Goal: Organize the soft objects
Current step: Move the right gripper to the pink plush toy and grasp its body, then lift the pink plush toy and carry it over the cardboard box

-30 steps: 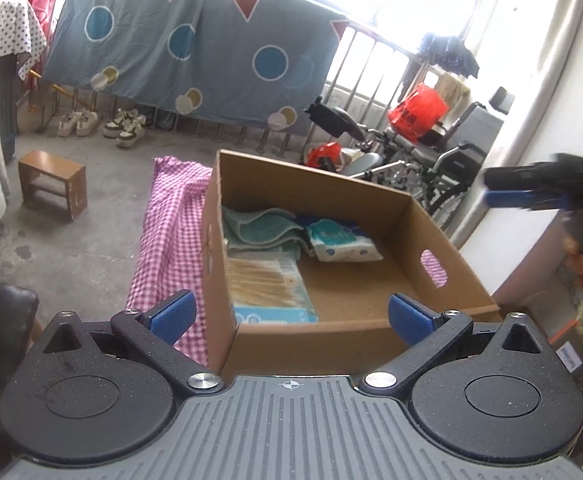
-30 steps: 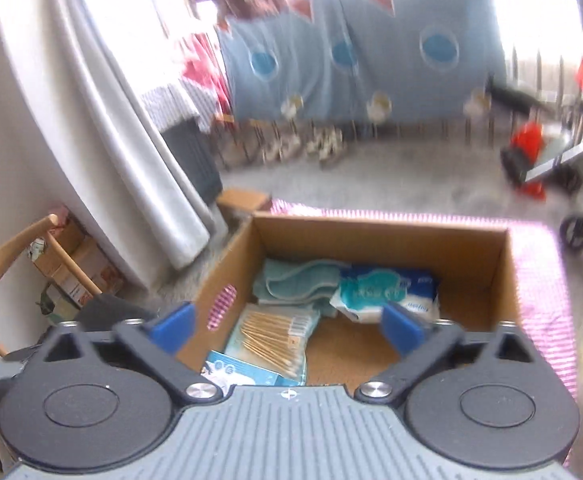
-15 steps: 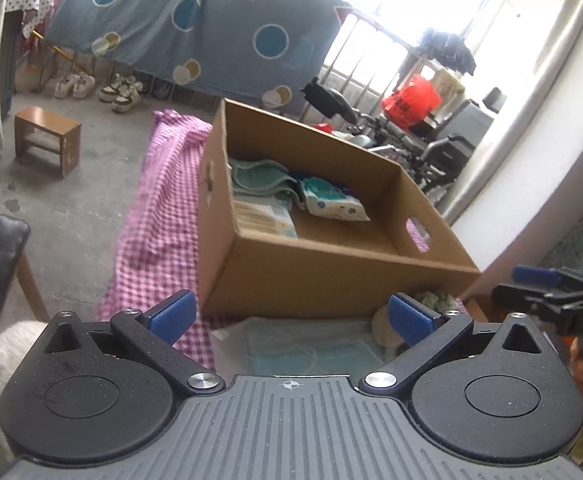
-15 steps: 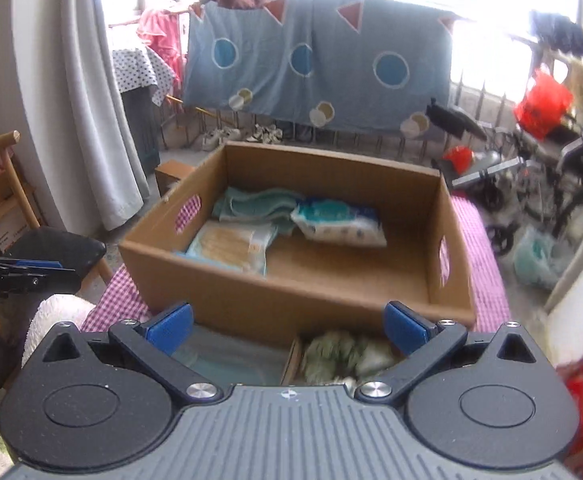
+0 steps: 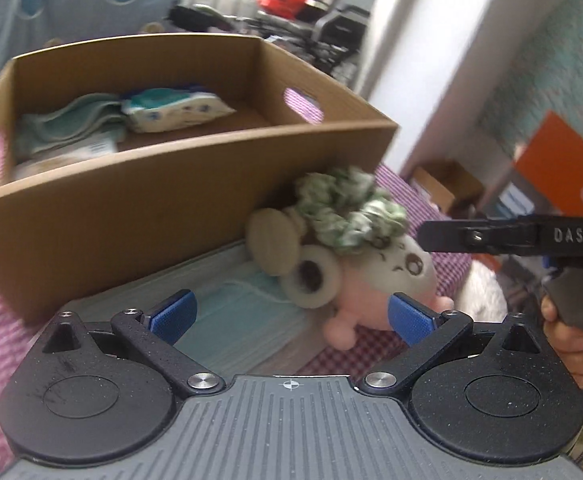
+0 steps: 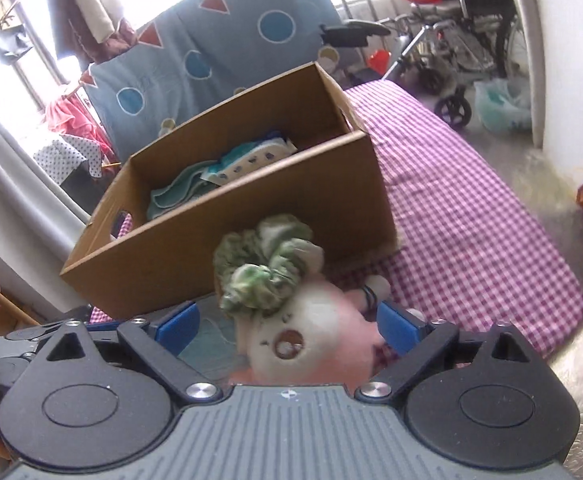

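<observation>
Plush toy (image 6: 315,344) lower body hidden behind right tongs (image 6: 287,330); box (image 5: 139,216) contents blurred.

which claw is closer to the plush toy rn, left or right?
Right. The right claw is open with the plush toy between its fingers, not yet closed on it. The left claw is open over the blue face masks, the toy ahead toward its right finger.

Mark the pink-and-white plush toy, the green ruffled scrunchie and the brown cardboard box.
pink-and-white plush toy (image 6: 311,344), right wrist view, on its face.
green ruffled scrunchie (image 5: 351,210), left wrist view, on its ruffles.
brown cardboard box (image 5: 131,216), left wrist view, on its near wall.
</observation>
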`<state>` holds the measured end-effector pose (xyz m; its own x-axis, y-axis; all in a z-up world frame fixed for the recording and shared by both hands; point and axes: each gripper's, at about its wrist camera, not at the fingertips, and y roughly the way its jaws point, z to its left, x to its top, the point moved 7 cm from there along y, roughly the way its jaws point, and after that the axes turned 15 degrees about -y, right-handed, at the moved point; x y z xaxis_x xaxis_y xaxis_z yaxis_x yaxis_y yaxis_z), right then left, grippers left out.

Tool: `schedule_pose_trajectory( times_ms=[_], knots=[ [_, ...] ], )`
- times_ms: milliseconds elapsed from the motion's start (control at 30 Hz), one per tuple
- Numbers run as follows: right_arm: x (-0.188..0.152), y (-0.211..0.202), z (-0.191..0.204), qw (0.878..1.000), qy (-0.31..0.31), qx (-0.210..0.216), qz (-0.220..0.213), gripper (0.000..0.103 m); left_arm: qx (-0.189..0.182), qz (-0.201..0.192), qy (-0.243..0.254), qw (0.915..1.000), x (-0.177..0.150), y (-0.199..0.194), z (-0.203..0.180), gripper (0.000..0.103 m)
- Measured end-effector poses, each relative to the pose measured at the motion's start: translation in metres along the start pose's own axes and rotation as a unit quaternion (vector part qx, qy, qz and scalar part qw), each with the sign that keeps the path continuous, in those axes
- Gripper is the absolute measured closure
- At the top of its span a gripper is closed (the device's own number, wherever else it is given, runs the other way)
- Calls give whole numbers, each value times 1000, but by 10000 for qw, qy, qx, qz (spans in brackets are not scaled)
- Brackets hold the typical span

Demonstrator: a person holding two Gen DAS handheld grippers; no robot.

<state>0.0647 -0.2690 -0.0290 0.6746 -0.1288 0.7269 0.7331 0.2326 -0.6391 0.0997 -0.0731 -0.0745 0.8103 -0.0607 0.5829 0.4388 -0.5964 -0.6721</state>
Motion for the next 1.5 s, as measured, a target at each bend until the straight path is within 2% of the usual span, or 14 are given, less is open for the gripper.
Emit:
schedule_pose_trajectory(
  times_ms=[100, 233, 400, 667, 900, 1100, 1267, 1500],
  knots=[
    [-6, 7, -8, 9998, 102, 141, 97, 14, -33, 261, 437, 9987, -5, 26, -18, 8],
    [-10, 13, -16, 9992, 141, 346, 135, 15, -7, 561, 635, 9964, -12, 46, -35, 8],
    [-19, 26, -23, 9981, 123, 513, 330, 17, -6, 821, 644, 9945, -20, 61, -47, 10],
    [-23, 22, -35, 9958, 273, 820, 298, 18, 79, 1147, 542, 9919, -28, 74, -59, 13],
    [-27, 23, -32, 9936, 359, 1025, 311, 24, -12, 1360, 612, 9888, -39, 81, -74, 13],
    [-27, 19, -37, 9929, 513, 1039, 278, 27, -94, 1483, 622, 9869, -45, 89, -83, 12],
    [-25, 13, -46, 9940, 548, 921, 227, 28, -335, 1595, 554, 9851, -47, 97, -90, 12],
    [-21, 10, -65, 9957, 576, 706, 141, 29, -576, 1725, 870, 9795, -46, 112, -110, 12]
  ],
)
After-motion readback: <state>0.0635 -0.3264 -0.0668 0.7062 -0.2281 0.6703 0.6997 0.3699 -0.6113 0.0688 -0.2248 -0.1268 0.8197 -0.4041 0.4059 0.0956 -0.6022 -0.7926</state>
